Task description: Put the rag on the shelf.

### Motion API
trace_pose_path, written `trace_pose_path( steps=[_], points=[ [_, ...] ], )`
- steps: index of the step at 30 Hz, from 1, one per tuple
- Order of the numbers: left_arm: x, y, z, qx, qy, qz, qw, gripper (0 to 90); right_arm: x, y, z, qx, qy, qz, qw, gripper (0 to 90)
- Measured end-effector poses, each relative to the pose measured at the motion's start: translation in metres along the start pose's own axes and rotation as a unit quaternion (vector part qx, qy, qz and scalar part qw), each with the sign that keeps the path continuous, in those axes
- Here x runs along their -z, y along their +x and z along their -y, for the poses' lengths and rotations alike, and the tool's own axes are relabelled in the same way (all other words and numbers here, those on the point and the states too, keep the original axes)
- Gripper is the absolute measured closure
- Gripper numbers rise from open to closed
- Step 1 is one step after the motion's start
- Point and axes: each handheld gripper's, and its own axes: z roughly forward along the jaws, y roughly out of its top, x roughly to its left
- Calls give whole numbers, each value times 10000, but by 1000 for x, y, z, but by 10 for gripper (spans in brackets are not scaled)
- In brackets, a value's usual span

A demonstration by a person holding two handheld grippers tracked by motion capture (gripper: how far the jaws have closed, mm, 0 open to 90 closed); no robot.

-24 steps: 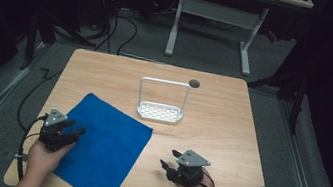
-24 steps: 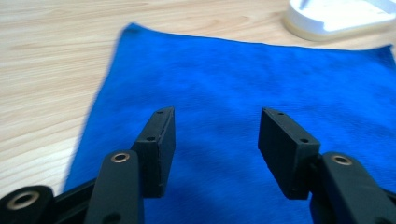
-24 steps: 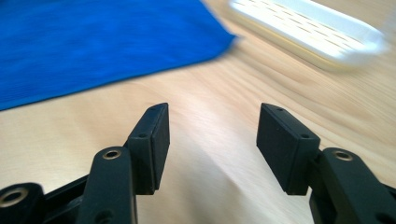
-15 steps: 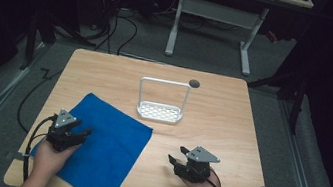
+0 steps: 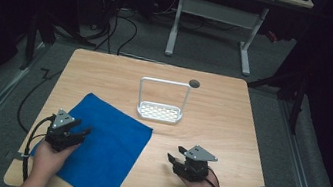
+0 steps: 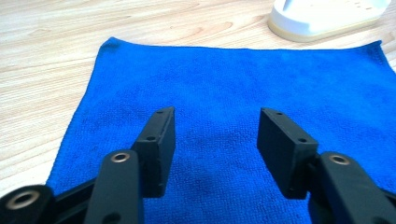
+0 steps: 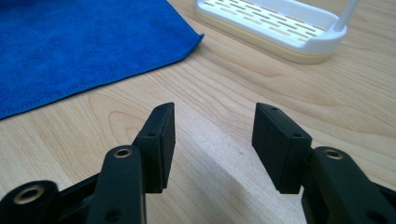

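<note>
A blue cloth (image 5: 105, 147) lies flat on the front left of the wooden table (image 5: 230, 124). My left gripper (image 5: 83, 133) hovers over the cloth's left part, its jaws wide apart and pointing right. In the left gripper view the open left gripper (image 6: 215, 128) has nothing but blue cloth (image 6: 233, 79) beneath it. My right gripper (image 5: 172, 161) rests near the front edge on bare wood, right of the cloth and pointing left. In the right gripper view the right gripper (image 7: 214, 122) is open and empty, with the cloth's corner (image 7: 84, 46) ahead to the left.
A white slotted rack (image 5: 160, 112) with a tall wire hoop stands at the table's middle, just past the cloth's far corner; its base (image 7: 280, 28) also lies ahead of the right jaws. A small dark hole (image 5: 194, 83) sits behind it. Black cables (image 5: 31, 138) trail off the table's left edge.
My left gripper has edged slightly right, farther over the cloth. The right gripper has shifted only a little. Both stay open.
</note>
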Motion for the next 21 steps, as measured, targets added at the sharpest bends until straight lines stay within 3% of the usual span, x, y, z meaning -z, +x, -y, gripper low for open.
trace_pose_path(
  steps=[5, 7, 12, 17, 21],
  points=[
    [5, 1, 2, 37, -43, -32, 10000, 506, -4, 9, -5, 216, -29, -88, 9997, 535],
    [10, 4, 6, 139, -16, -59, 9999, 507, -6, 13, -8, 295, -52, -133, 9995, 560],
    [20, 9, 14, 185, 63, -151, 9997, 601, -15, 23, -17, 362, -109, -267, 9989, 608],
    [33, 16, 29, 297, 336, -261, 9987, 655, -26, 35, -27, 482, -64, -547, 9973, 663],
    [39, 18, 34, 261, 479, -383, 9978, 710, -39, 44, -31, 558, 65, -734, 9957, 703]
  ],
)
